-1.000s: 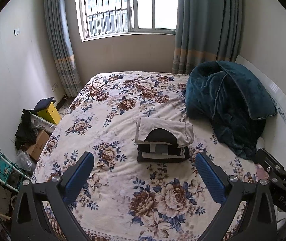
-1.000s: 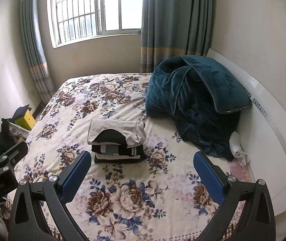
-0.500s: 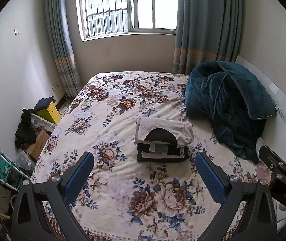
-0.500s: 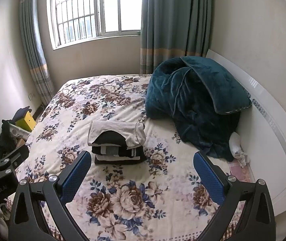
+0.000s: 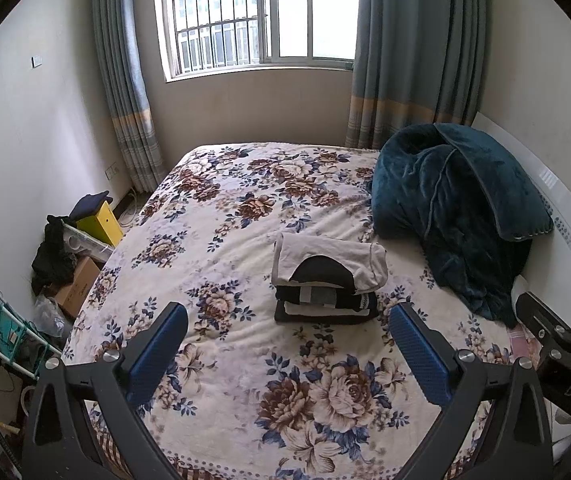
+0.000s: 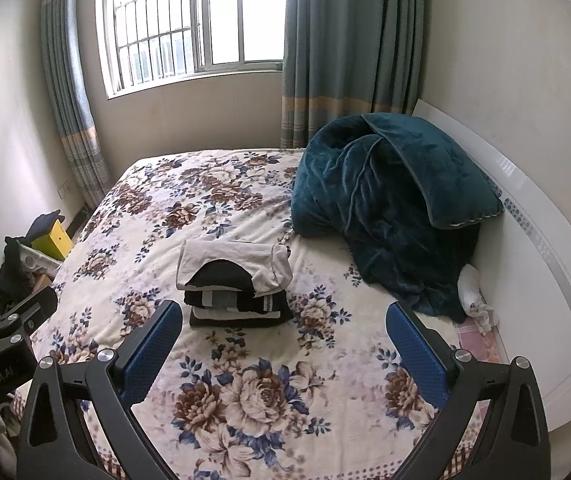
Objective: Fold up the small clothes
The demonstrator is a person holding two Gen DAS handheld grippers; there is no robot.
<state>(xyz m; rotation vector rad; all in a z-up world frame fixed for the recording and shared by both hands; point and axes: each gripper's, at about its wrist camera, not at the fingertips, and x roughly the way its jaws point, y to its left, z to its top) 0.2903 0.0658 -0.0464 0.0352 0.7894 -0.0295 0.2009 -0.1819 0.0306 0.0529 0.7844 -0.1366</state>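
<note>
The left tool (image 5: pixel 287 350) is held level with its two blue-padded fingers (image 5: pixel 157 354) spread wide apart, nothing between them. The right tool (image 6: pixel 285 350) has the same pose, its fingers (image 6: pixel 415 354) spread just as wide and gripping nothing. The two sit side by side: each one's black frame shows at the edge of the other's wrist view, the right tool's at the left view's right edge.
</note>
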